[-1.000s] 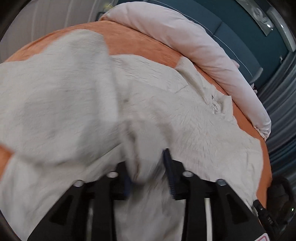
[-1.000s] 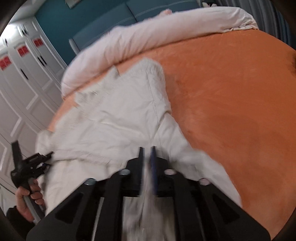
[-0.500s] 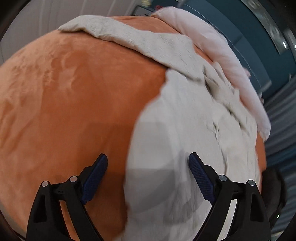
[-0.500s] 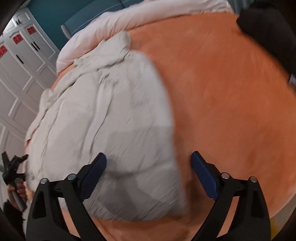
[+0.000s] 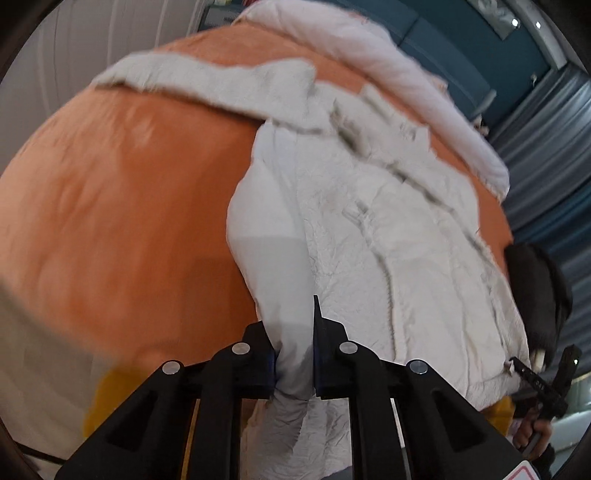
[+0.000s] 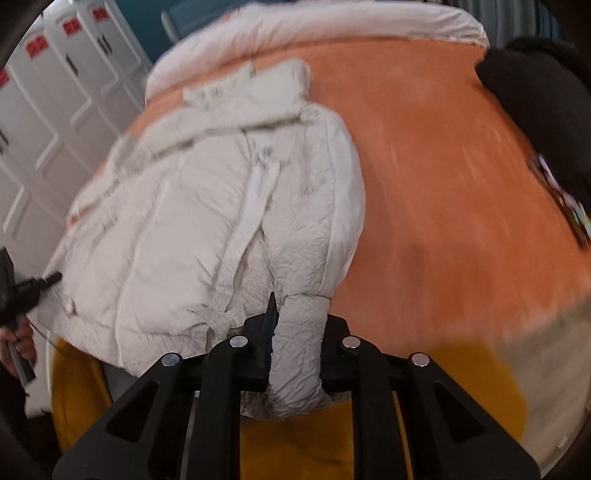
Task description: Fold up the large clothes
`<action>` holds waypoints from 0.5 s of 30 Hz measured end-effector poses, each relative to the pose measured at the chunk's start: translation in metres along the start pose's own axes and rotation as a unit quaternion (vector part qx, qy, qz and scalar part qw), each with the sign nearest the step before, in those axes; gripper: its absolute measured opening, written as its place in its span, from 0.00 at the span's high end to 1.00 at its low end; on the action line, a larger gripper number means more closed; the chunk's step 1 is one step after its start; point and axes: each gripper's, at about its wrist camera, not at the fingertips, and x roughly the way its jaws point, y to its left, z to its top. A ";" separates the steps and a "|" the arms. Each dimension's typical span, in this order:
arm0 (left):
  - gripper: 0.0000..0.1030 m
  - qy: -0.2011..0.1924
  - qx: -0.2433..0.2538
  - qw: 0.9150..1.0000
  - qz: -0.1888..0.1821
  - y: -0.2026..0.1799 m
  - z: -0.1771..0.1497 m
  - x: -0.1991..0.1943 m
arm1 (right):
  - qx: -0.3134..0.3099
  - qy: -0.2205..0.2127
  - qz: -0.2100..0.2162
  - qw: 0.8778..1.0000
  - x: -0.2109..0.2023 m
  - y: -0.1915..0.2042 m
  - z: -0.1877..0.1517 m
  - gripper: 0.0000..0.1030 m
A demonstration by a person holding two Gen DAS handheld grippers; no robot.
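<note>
A pale cream puffer jacket (image 6: pixel 207 221) lay spread on the orange bed cover (image 6: pixel 443 184), its crinkled quilted shell facing up and its fleecy collar end towards the white duvet (image 6: pixel 332 26) at the cover's far edge. The left gripper (image 5: pixel 294 358) was clamped on a bunched fold at the jacket's near hem. The right gripper (image 6: pixel 297 354) pinched a gathered cuff-like piece at the near edge.

Off-white crinkled jacket (image 5: pixel 369 229) ahead of the jaws, same off-white in right view. Plain orange bed cover (image 5: pixel 129 206) beside it. Pale pink duvet (image 5: pixel 388 70) far beyond. Black gripper frames, dark blue pads (image 5: pixel 320 354). Mustard-yellow patch (image 6: pixel 461 380) just below the right jaws. Teal wall (image 5: pixel 461 48), white cabinet doors with red labels (image 6: pixel 37 46).
</note>
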 end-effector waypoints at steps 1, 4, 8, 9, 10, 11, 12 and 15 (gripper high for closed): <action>0.87 0.008 0.002 1.000 0.007 0.003 -0.011 0.002 | -0.004 0.021 -0.008 1.000 0.001 -0.002 -0.018 0.82; 0.75 0.005 0.004 0.999 0.036 0.007 -0.035 -0.002 | 0.008 0.043 -0.027 0.999 -0.002 -0.008 -0.039 0.69; 0.58 -0.052 -0.050 0.997 -0.001 0.015 -0.001 -0.039 | 0.028 -0.027 -0.079 0.996 -0.042 -0.016 -0.023 0.58; 0.43 -0.075 -0.061 0.995 -0.005 0.018 0.010 -0.048 | 0.029 -0.064 -0.098 0.993 -0.056 -0.015 -0.011 0.58; 0.35 -0.110 -0.075 0.991 -0.004 0.025 0.029 -0.057 | 0.028 -0.094 -0.100 0.990 -0.065 -0.012 0.001 0.56; 0.29 -0.134 -0.086 0.987 0.002 0.030 0.044 -0.062 | 0.026 -0.116 -0.095 0.988 -0.074 -0.011 0.003 0.56; 0.29 -0.154 -0.097 0.983 0.013 0.030 0.065 -0.061 | 0.023 -0.133 -0.088 0.987 -0.075 -0.003 0.014 0.56; 0.29 -0.204 -0.155 0.966 0.032 0.061 0.112 -0.052 | -0.010 -0.162 -0.064 0.985 -0.062 0.034 0.043 0.56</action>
